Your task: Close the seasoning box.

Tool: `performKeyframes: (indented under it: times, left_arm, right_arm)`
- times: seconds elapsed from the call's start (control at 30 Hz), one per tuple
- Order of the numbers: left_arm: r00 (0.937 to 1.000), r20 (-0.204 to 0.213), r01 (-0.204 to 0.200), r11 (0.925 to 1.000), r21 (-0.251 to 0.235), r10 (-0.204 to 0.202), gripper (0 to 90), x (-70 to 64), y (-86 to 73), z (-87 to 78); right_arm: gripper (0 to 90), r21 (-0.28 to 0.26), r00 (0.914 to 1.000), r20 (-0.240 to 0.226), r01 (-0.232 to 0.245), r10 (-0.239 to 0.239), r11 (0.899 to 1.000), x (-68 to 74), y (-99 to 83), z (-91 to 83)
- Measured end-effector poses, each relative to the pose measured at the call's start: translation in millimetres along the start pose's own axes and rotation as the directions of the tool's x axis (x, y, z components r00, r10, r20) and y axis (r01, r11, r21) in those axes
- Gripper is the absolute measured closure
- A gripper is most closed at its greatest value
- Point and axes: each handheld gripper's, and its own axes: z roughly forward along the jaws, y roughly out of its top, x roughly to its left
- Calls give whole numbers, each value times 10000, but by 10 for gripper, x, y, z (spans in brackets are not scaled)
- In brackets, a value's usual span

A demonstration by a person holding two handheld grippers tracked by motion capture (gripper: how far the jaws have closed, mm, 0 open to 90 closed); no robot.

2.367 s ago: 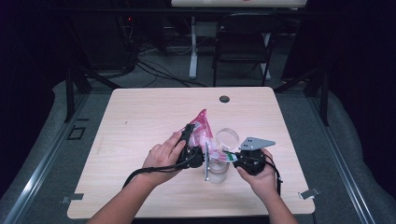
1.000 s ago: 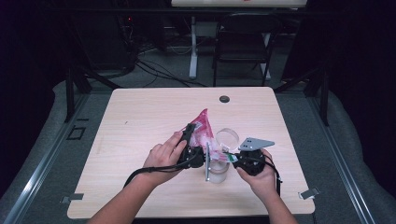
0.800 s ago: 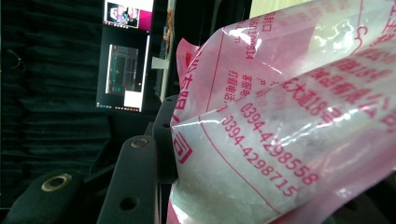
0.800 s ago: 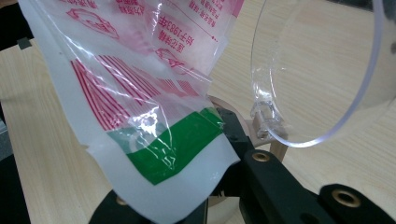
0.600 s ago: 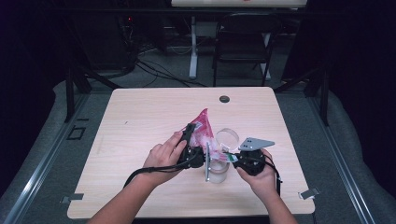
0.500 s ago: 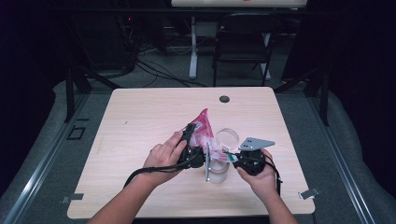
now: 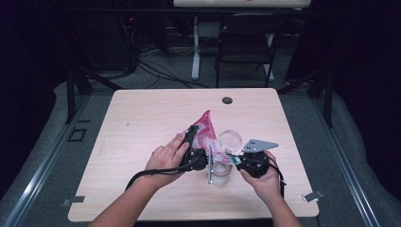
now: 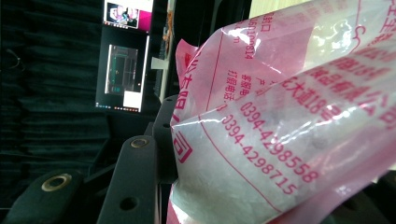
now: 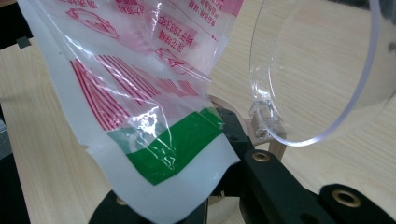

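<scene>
A pink and clear plastic bag (image 7: 205, 126) with red print hangs between both grippers above a clear jar (image 7: 221, 176). The jar's round clear lid (image 7: 230, 139) stands tipped open behind it. My left gripper (image 7: 198, 158) is shut on the bag's left side, and the printed film (image 8: 280, 121) bulges over its black jaw. My right gripper (image 7: 238, 161) is shut on the bag's corner with the green band (image 9: 173, 149), which is pinched between its jaws. The clear lid (image 9: 322, 70) stands just right of that corner. The bag's lower end hides the jar's mouth.
The light wooden table (image 7: 142, 123) has a black round grommet (image 7: 227, 100) near its far edge. A dark folding chair (image 7: 246, 42) and cables lie beyond the table. Metal clips (image 7: 313, 196) sit at the front corners.
</scene>
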Motion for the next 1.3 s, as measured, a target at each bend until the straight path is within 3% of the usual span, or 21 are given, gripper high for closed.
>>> performKeyframes:
  times: [1.3]
  left_arm:
    - [10000,28,-17,9999,-118,17,612,-14,33,-3]
  right_arm:
    - [900,104,9999,107,-18,17,9999,-13,-23,-8]
